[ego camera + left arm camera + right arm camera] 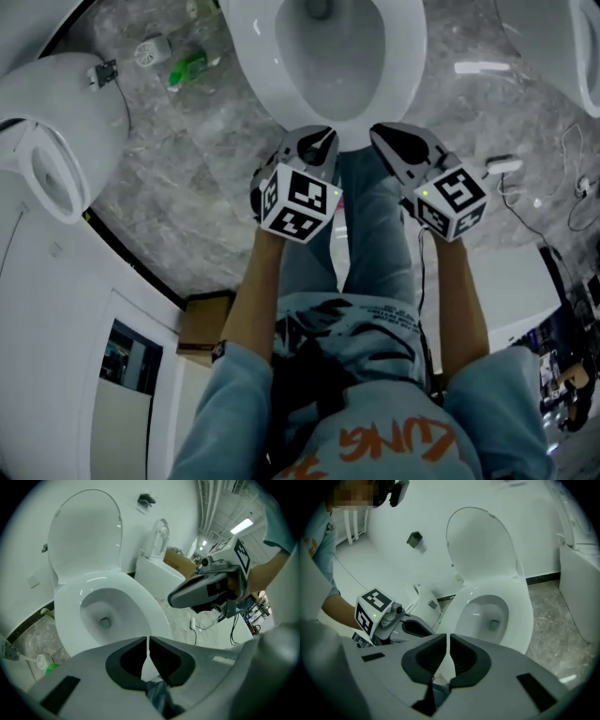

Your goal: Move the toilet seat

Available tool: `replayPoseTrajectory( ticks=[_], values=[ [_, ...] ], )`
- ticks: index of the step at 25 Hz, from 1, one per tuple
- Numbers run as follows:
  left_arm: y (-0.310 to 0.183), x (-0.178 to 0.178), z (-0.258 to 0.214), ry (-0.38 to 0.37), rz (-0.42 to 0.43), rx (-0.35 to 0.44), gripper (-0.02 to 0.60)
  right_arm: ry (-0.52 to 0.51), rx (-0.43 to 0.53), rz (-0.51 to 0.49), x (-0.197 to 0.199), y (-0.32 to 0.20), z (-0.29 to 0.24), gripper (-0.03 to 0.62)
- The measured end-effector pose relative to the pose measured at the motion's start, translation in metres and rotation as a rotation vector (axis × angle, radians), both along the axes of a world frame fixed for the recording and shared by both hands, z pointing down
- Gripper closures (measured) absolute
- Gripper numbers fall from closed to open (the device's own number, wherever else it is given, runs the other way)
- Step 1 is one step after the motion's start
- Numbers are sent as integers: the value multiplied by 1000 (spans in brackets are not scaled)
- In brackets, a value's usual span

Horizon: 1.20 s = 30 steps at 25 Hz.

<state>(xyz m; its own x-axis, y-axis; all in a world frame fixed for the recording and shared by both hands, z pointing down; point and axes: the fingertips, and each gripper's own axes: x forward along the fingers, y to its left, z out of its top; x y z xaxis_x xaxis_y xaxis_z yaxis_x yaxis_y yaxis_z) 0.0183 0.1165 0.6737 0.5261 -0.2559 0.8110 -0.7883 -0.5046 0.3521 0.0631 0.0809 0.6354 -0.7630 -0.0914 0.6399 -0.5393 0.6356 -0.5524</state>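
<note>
A white toilet (323, 56) stands right in front of me, its lid (84, 531) tipped up against the wall. The seat ring (140, 599) lies flat on the bowl. In the head view my left gripper (314, 145) and right gripper (398, 141) hover side by side just over the front rim. Each is shut with nothing between the jaws, and neither visibly touches the seat. From the left gripper view, the shut jaws (149, 644) point at the front of the bowl, with the right gripper (176, 599) off to the right. The right gripper view (449, 644) looks at the same bowl (492, 616).
A second toilet (56, 131) stands at the left and another (562, 47) at the right. A green bottle (187, 67) lies on the grey marble floor, and a cardboard box (206, 323) sits by the platform edge. Cables and a power strip (502, 167) lie to the right. My jeans-clad legs (375, 234) are below the grippers.
</note>
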Motion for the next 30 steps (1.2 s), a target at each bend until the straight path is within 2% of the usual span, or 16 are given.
replayPoseTrajectory(
  ticks=[5,9,12,16,19,21,23,27,30],
  values=[
    [11,17,30,-11,156,-8,555,34,15,-180,-9,8,30,530],
    [29,24,56,-37,302,-70,454,62,32,-387,-17,24,50,437],
    [37,23,69,-75,420,-91,386,103,52,-597,-18,43,68,348],
    [48,23,77,-98,604,-89,302,218,116,-966,-9,69,104,206],
    [58,25,85,-129,745,-106,264,246,119,-1182,-8,89,122,189],
    [62,26,89,-157,808,-108,253,268,128,-1298,-5,98,132,189],
    [64,27,93,-172,825,-103,250,314,149,-1380,1,102,143,189],
    [61,27,102,-196,782,-59,249,369,181,-1381,1,99,154,196],
    [61,27,105,-218,772,-36,249,441,226,-1444,6,100,162,226]
  ],
)
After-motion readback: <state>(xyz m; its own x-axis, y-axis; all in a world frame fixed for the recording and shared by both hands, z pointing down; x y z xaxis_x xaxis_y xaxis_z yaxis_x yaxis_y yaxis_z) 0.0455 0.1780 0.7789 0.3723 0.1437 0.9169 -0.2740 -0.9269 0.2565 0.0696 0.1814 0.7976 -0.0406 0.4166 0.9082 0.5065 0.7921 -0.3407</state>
